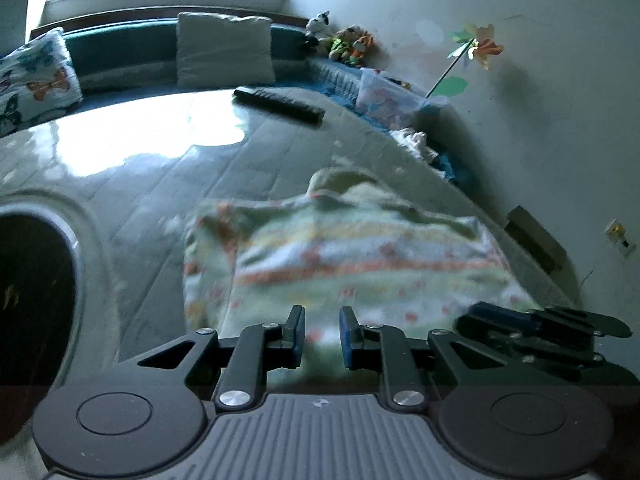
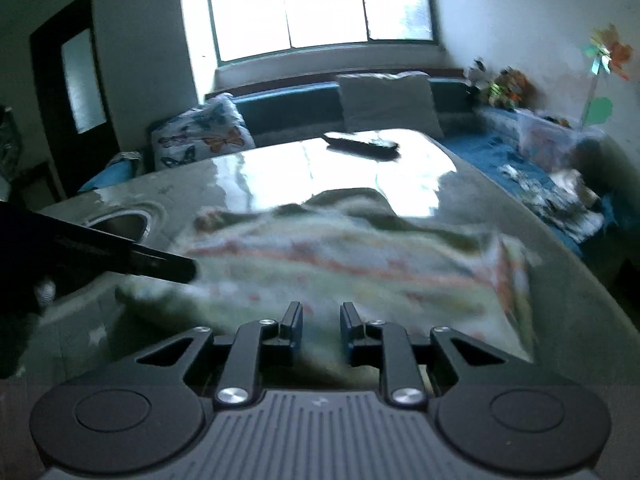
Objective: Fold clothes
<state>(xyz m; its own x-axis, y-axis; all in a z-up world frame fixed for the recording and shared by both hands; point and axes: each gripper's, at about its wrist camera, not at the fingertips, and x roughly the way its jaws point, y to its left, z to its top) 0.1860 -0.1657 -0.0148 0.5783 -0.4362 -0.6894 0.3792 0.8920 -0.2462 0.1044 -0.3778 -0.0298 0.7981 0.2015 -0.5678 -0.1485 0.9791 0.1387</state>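
Observation:
A pale green and white garment (image 1: 340, 256) with orange stripes lies bunched on the glossy grey table (image 1: 180, 184). My left gripper (image 1: 322, 330) hovers at its near edge, jaws a narrow gap apart, with the cloth showing through the gap and not visibly pinched. My right gripper (image 1: 492, 316) sits just to the right of it, over the garment's near right corner. In the right wrist view the blurred garment (image 2: 340, 264) spreads ahead of my right gripper (image 2: 320, 326), which also stands slightly open and empty. My left gripper (image 2: 176, 268) reaches in from the left.
A dark remote control (image 1: 280, 104) lies at the table's far side. A dark oval recess (image 1: 32, 300) sits in the table at left. Beyond is a blue bench (image 2: 288, 104) with cushions, soft toys (image 1: 348, 44) and a clear plastic box (image 1: 384, 100); the wall is at right.

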